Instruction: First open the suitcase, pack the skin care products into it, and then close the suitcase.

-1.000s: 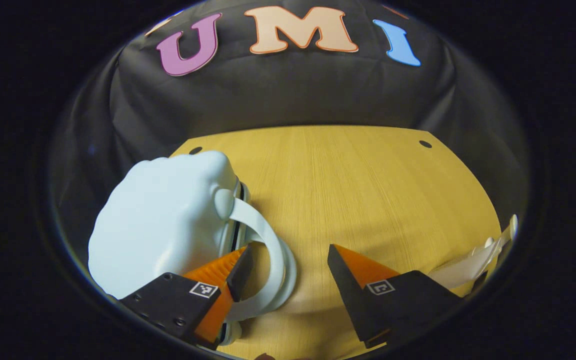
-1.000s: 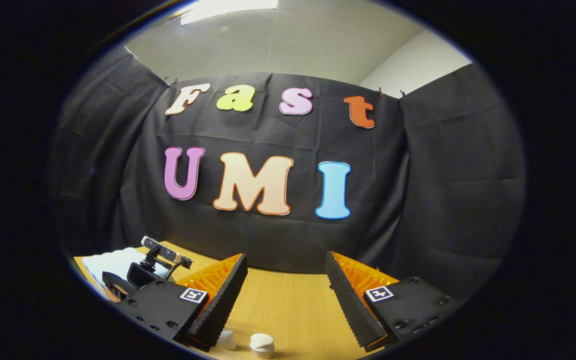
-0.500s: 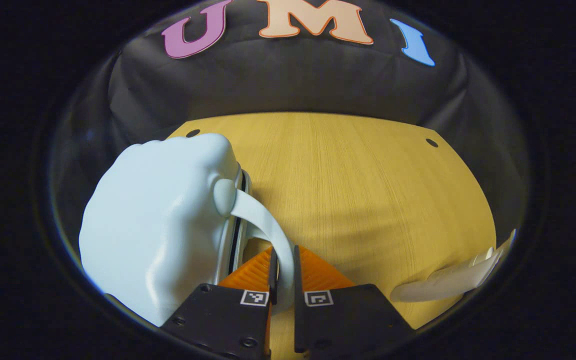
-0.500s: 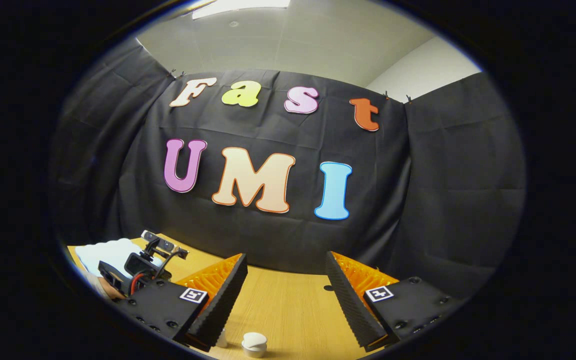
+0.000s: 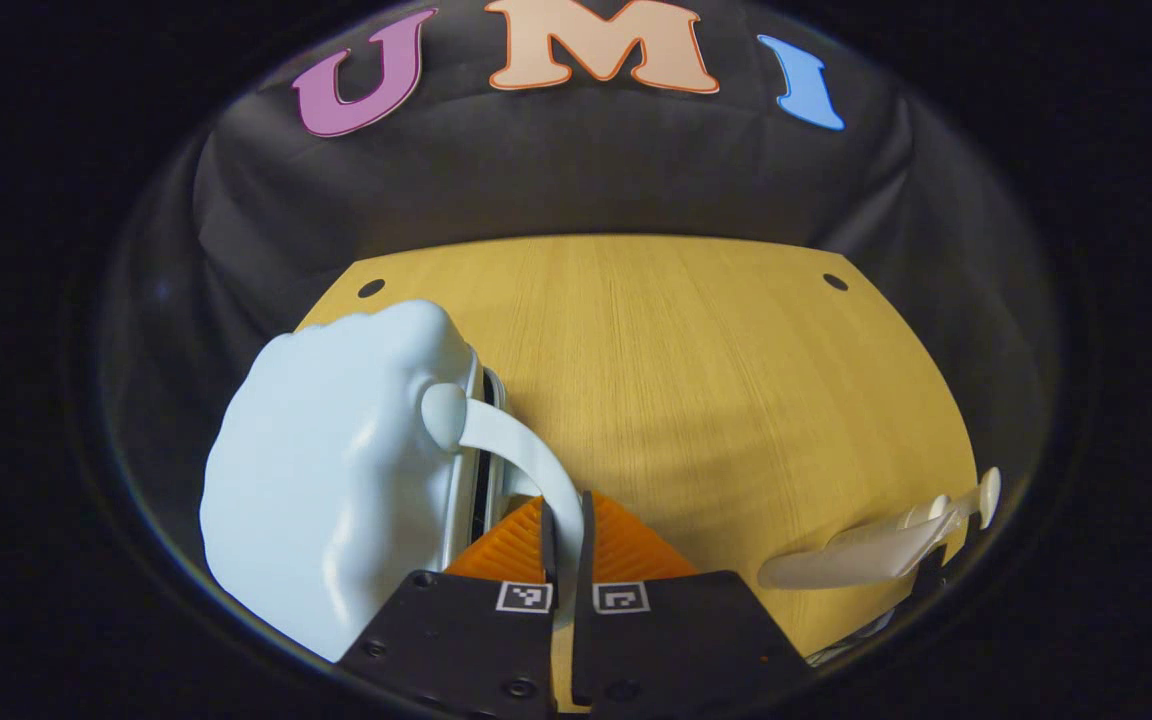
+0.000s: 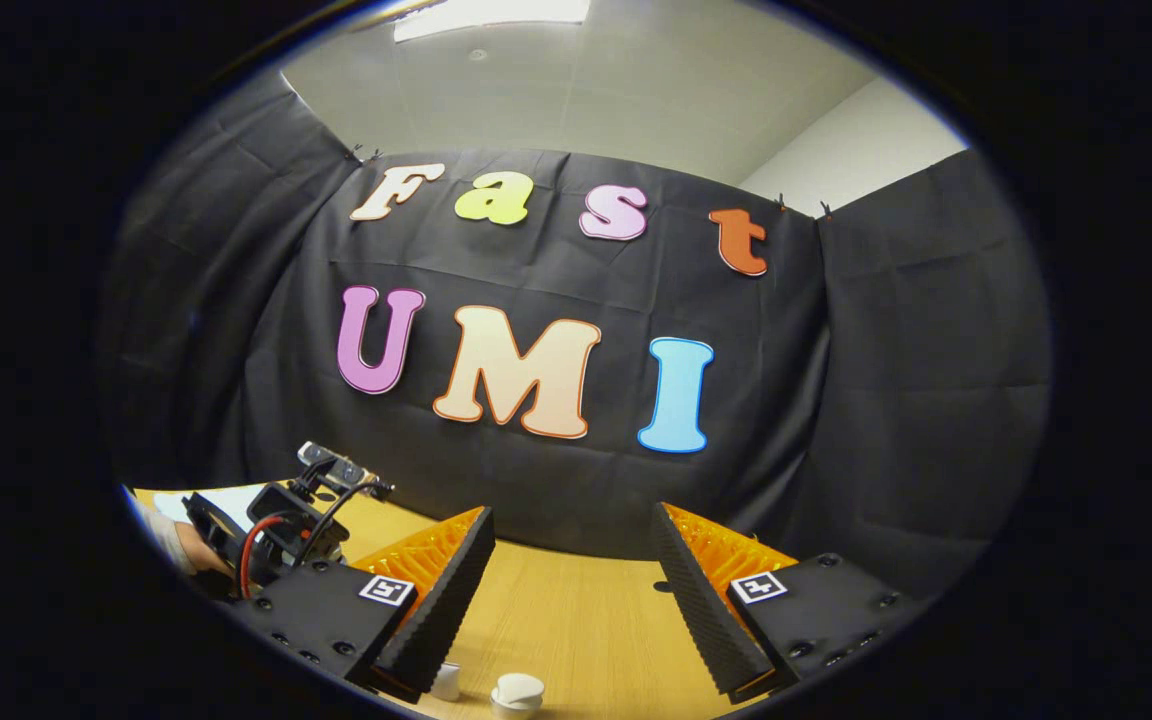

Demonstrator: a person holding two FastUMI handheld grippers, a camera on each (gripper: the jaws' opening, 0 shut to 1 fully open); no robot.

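Left gripper view: the left gripper [image 5: 564,520] is closed tight, both fingers pinching the curved handle [image 5: 526,455] of a pale blue suitcase [image 5: 336,470]. The suitcase lies just to the left of the fingers on a wooden table [image 5: 716,370], its halves together. Off to the right of the fingers, near the table's edge, lies a white tube [image 5: 856,560] with other pale skin care items beside it — too blurred to tell apart.

Right gripper view: the right gripper [image 6: 568,575] is wide open and holds nothing, raised over the table. Below its fingers stand a small white jar [image 6: 517,692] and a small white bottle [image 6: 446,682]. Far to the left — the other gripper, with a hand [image 6: 198,552] behind it.
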